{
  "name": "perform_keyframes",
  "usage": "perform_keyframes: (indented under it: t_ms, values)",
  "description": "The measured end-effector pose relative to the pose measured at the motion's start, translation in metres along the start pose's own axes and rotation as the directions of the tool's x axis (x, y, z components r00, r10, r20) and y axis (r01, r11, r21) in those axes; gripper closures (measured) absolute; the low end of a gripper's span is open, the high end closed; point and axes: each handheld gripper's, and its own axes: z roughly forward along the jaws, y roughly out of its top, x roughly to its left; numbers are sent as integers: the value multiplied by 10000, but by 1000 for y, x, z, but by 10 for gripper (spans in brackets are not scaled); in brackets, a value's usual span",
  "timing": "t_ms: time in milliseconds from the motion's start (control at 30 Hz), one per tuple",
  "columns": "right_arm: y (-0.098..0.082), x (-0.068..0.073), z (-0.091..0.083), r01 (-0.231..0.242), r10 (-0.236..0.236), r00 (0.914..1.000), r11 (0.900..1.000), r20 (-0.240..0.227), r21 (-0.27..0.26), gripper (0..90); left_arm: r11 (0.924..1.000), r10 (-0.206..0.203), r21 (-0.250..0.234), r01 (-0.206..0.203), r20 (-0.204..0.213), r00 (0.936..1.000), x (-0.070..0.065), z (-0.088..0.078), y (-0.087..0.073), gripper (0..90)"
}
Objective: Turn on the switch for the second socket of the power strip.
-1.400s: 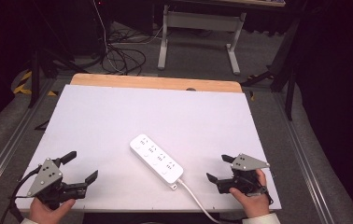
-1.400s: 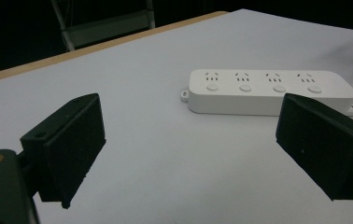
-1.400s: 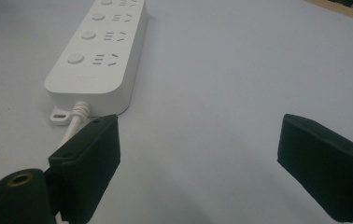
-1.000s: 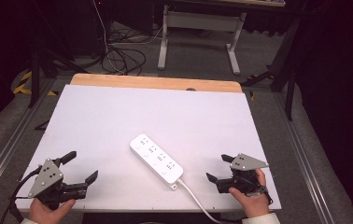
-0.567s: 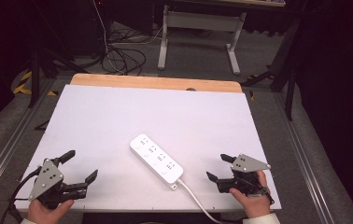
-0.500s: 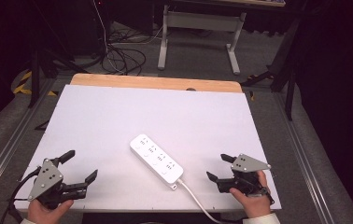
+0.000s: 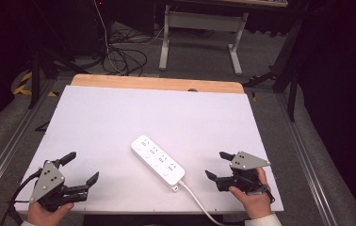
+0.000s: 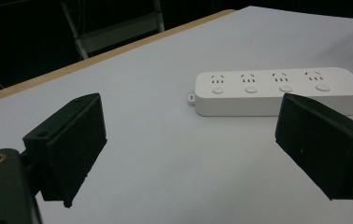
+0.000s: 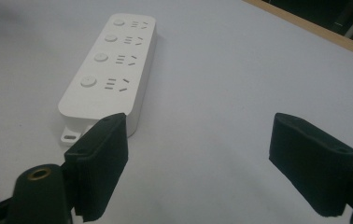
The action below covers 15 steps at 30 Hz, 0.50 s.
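A white power strip (image 7: 157, 162) with several sockets lies diagonally near the front middle of the white table (image 7: 166, 117); its white cable (image 7: 199, 202) runs off the front edge. My left gripper (image 7: 79, 168) rests at the front left corner, open, nothing between its jaws. In the left gripper view the power strip (image 8: 277, 91) lies ahead and to the right of the left gripper (image 8: 193, 163). My right gripper (image 7: 217, 165) sits at the front right, open and empty. In the right gripper view the power strip (image 9: 111, 65) lies just beyond the left jaw of the right gripper (image 9: 202, 163).
A wooden strip (image 7: 157, 84) edges the table's far side. Beyond it stand a grey metal stand (image 7: 199, 28) and loose cables (image 7: 119, 56) on the floor. Metal rails (image 7: 6, 146) run along both sides of the table.
Both grippers have shifted very slightly toward the front edge; the power strip has not moved.
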Motion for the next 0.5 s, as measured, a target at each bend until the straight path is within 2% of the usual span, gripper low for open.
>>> perform_keyframes:
  t_ms: [200,500]
  values:
    - [12,1,5,25,-26,9996,10000,-291,-33,232,10000,-37,89,36,58,10000,0,0,0,95]
    - [37,10,17,330,-346,9965,9992,-757,-218,267,10000,32,76,-32,40,10000,-1,-1,1,114]
